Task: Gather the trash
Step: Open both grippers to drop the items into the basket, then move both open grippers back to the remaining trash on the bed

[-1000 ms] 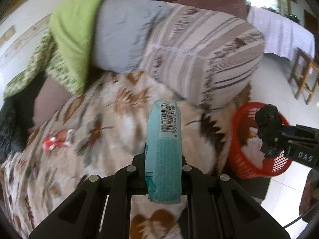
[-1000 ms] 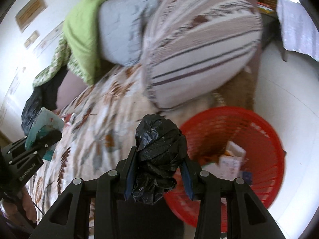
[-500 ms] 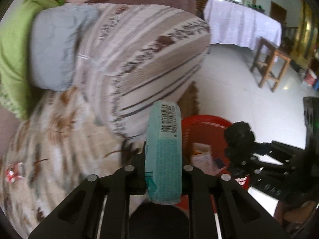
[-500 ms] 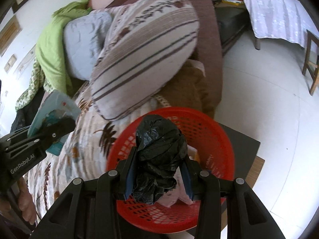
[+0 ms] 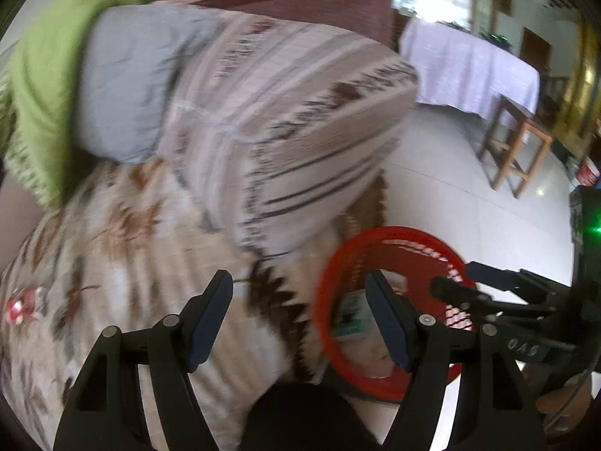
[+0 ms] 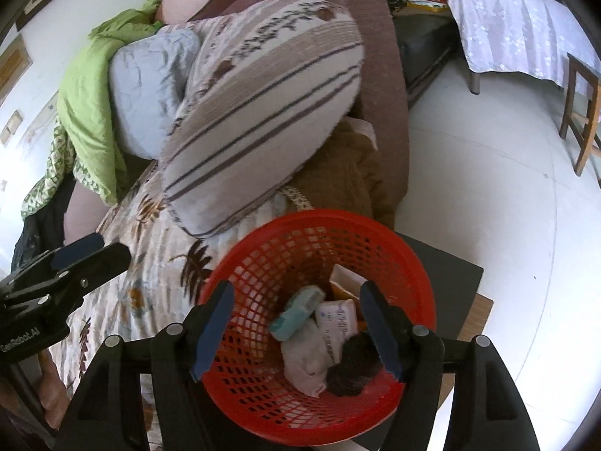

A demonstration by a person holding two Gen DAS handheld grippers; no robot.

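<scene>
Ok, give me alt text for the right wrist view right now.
The right gripper, jaws open and empty, hangs over a red basket holding a teal packet, a black bag and other scraps. Left of it lie a leaf-print blanket and striped pillow.
</scene>
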